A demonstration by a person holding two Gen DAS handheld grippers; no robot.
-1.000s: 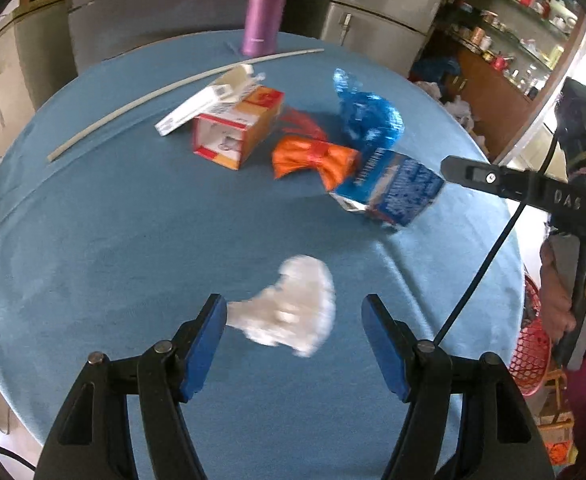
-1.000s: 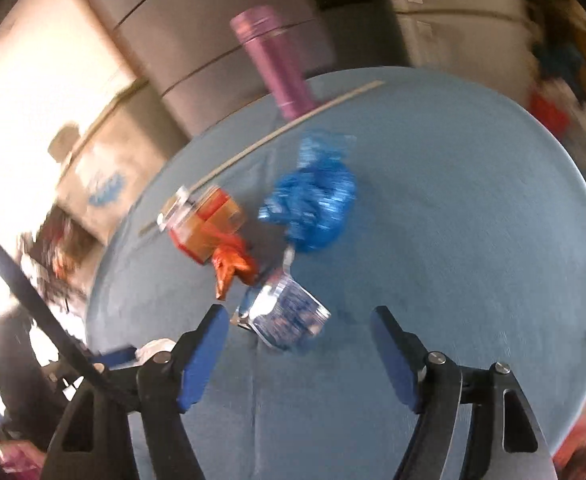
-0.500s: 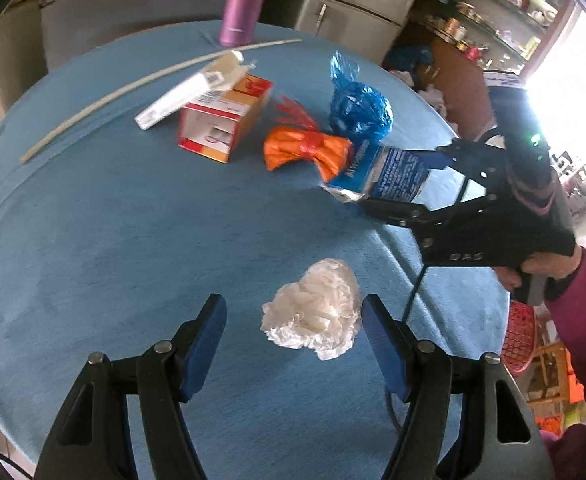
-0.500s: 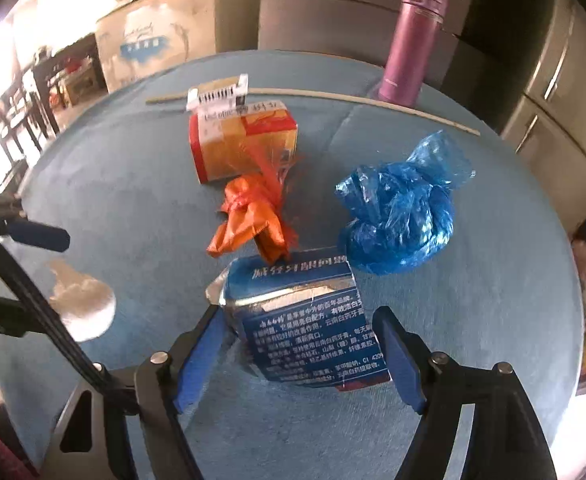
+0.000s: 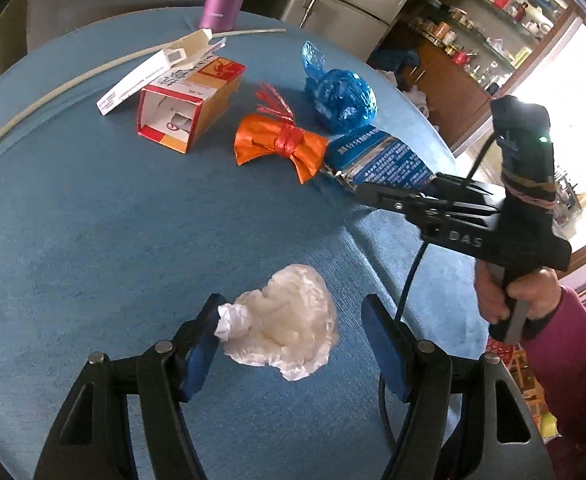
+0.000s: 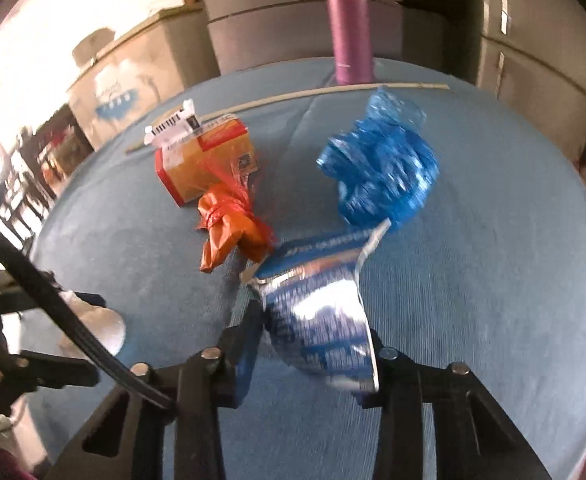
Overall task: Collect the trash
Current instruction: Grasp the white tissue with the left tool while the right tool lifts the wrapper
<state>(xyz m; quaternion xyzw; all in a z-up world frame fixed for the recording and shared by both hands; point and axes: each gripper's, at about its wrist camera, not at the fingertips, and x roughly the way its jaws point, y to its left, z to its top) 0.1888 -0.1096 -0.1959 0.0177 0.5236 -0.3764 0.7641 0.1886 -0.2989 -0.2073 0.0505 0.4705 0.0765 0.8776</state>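
Left wrist view: the left gripper (image 5: 293, 340) is closing, jaws apart, around a crumpled white plastic bag (image 5: 289, 330) on the blue tablecloth (image 5: 93, 220); its left pad touches the bag's knot. At one o'clock the right gripper (image 5: 357, 190) clamps a blue foil packet (image 5: 381, 158). Beyond lie an orange bag (image 5: 277, 148), a blue plastic bag (image 5: 341, 98) and an open carton (image 5: 189, 108).

Right wrist view: the right gripper (image 6: 313, 344) is closing, pads squeezing the crumpled packet (image 6: 321, 320). A purple flask (image 6: 351, 32) stands at twelve o'clock.

Crumpled white bag (image 5: 289, 320), orange bundle (image 5: 277, 146), blue bag (image 5: 341, 96), open carton (image 5: 189, 104); squashed blue packet (image 6: 317, 312).
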